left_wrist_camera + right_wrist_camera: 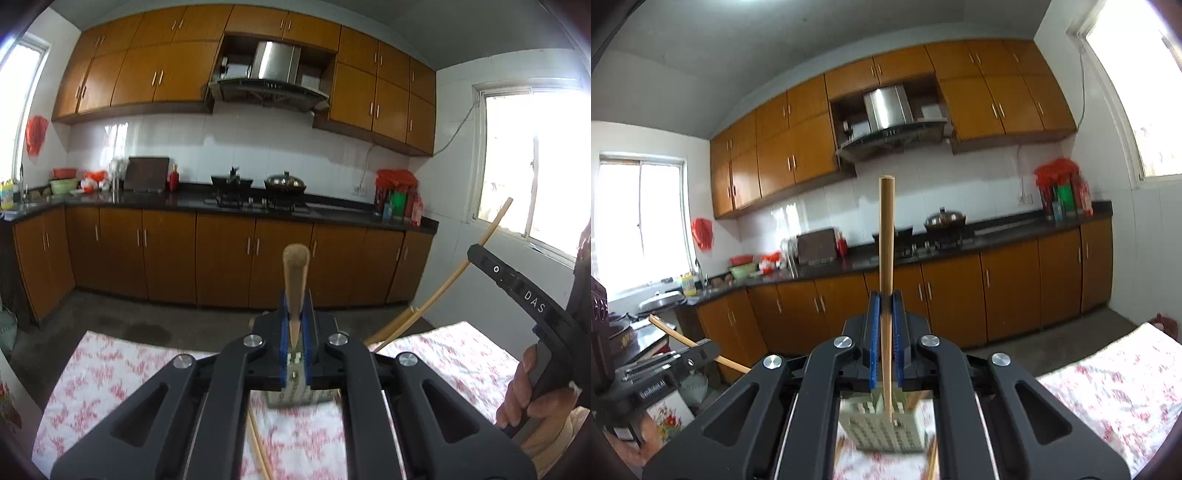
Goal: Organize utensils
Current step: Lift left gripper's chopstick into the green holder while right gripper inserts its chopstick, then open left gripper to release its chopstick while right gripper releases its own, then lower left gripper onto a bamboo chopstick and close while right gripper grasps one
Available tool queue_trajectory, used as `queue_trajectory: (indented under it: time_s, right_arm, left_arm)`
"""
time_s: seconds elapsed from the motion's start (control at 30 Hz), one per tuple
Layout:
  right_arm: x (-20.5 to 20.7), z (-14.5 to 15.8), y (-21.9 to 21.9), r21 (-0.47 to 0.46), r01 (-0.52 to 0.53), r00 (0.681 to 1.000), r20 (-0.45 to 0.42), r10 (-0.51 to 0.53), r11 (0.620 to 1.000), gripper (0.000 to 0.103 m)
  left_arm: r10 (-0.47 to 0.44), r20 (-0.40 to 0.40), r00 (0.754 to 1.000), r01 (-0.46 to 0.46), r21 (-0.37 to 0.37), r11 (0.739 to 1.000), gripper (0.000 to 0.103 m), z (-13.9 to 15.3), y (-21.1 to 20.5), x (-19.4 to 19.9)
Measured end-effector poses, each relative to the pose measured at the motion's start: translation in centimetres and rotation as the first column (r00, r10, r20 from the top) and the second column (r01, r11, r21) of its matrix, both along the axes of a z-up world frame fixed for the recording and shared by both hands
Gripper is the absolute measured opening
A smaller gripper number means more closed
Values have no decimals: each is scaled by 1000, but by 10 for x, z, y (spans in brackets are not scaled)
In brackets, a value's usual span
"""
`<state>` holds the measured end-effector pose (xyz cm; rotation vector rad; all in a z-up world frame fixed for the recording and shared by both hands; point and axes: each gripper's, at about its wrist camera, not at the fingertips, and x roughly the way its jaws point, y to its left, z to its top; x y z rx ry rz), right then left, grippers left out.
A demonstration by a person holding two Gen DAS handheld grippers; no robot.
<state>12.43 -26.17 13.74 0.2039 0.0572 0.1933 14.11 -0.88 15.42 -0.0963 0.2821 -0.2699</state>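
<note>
Left wrist view, nearest: the left gripper (295, 325), blue pads together and clamped on 1 wooden chopstick (295, 280) that points up the centre of the frame. Beneath it, blurred, stands a pale slotted utensil holder (291, 397) on a table with a pink-flowered cloth (110, 373); another chopstick (258, 450) lies on the cloth at the lower centre. At the right edge a hand (524, 391) grips the right gripper's black body, marked "DAS" (535, 302), with its long chopstick (443, 288) slanting toward the upper right.

Right wrist view, nearest: the right gripper (886, 332), pads together and clamped on 1 long chopstick (886, 258), its lower end over the holder (882, 424). Only this view shows the left gripper's side label (653, 389) at the lower left, too blurred to read surely, and a floral panel below it.

Far, both views: brown cabinets (221, 258), a dark counter, a stove with a lidded wok (285, 181), and a steel range hood (888, 107).
</note>
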Motion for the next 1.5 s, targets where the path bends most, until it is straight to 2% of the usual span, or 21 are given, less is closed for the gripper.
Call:
queue_trajectory:
  time_s: [0.1, 0.2, 0.47, 0.5, 0.53, 0.6, 0.7, 0.83, 0.97, 1.03, 1.07, 1.13, 1.2, 1.27, 1.37, 1.5]
  right_arm:
    - [10, 0, 4, -11, 13, 999, 37, -12, 1000, 8]
    - [28, -13, 10, -28, 21, 1000, 21, -21, 999, 8]
    - [60, -51, 13, -40, 7, 993, -119, -12, 999, 9]
    - [59, -51, 14, -43, 2, 992, -126, -8, 999, 14]
    - [57, -52, 14, -47, 0, 992, -127, -6, 999, 26]
    - [51, -49, 14, -54, 5, 994, -111, -11, 999, 40]
    - [34, -39, 11, -59, 8, 996, -88, -13, 998, 40]
    - [10, -34, -3, -57, 35, 996, -75, -40, 998, 43]
    - [-7, -55, -21, -77, 86, 983, -158, -98, 993, 44]
    - [-2, -87, -29, -95, 89, 950, -292, -113, 991, 44]
    - [3, -108, -31, -97, 67, 922, -375, -99, 993, 43]
    - [12, -143, -30, -104, 26, 858, -508, -75, 994, 22]
    - [20, -182, -24, -72, -37, 781, -625, -16, 997, 15]
    - [23, -213, -16, -18, -70, 715, -698, 37, 997, 15]
    - [26, -232, -5, 15, -90, 677, -733, 73, 996, 15]
    - [29, -239, 8, -4, -112, 663, -745, 72, 994, 15]
  left_arm:
    - [7, 15, 1000, -7, 23, 1000, 8, 2, -12, 14]
    - [10, 2, 1000, -11, 75, 997, 8, -8, -26, 33]
    - [-2, -140, 990, 10, 56, 998, 8, -54, -33, 78]
    - [-3, -149, 989, 10, 50, 999, 8, -57, -31, 81]
    - [-1, -155, 988, 7, 38, 999, 8, -58, -30, 83]
    - [3, -153, 988, 1, 23, 1000, 10, -59, -26, 82]
    - [9, -133, 991, -10, 0, 1000, 15, -52, -16, 77]
    - [22, -89, 996, -26, -45, 999, 21, -41, 2, 51]
    - [69, -91, 993, -72, -31, 997, 24, -48, 19, 23]
    - [103, -132, 986, -103, 9, 995, 26, -68, 27, 15]
    - [115, -170, 979, -111, 34, 993, 26, -83, 29, 14]
    - [136, -249, 959, -120, 76, 990, 26, -115, 30, 16]
    - [137, -332, 933, -109, 101, 989, 26, -146, 31, 18]
    - [124, -415, 901, -89, 104, 991, 26, -177, 31, 20]
    - [94, -497, 863, -62, 80, 995, 25, -208, 28, 20]
    - [70, -549, 833, -44, 61, 997, 25, -231, 21, 19]
